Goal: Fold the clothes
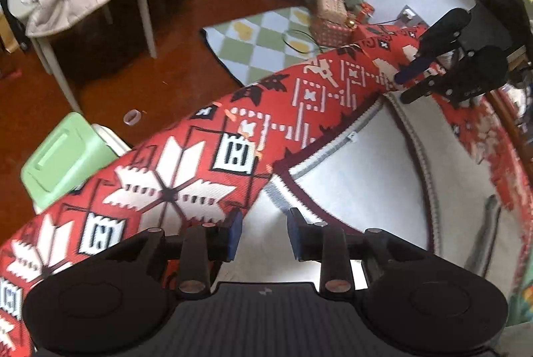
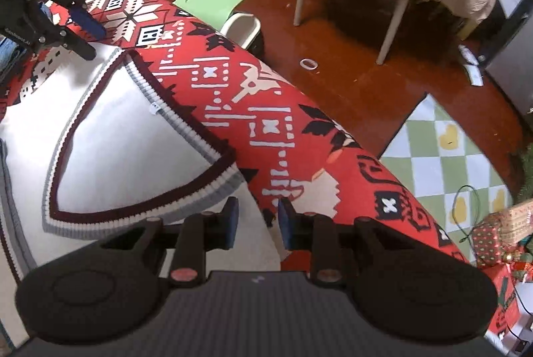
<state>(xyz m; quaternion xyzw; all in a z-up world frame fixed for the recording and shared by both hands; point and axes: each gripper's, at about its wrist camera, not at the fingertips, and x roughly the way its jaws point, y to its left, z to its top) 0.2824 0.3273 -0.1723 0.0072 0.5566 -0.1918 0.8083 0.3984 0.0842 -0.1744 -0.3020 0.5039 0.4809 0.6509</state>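
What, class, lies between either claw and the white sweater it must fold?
Nothing visible does. The left claw hangs open just above the white sweater, and the right claw hangs open over its shoulder edge. Only the red patterned cover lies beside and beneath the sweater, not over it.

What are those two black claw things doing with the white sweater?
A person is folding clothes with a gripper in each hand. A white V-neck sweater with maroon and grey trim lies on a red patterned cover. The left gripper and right gripper hover over its shoulder area, jaws open, nothing pinched in them. The sweater doesn't look folded yet.
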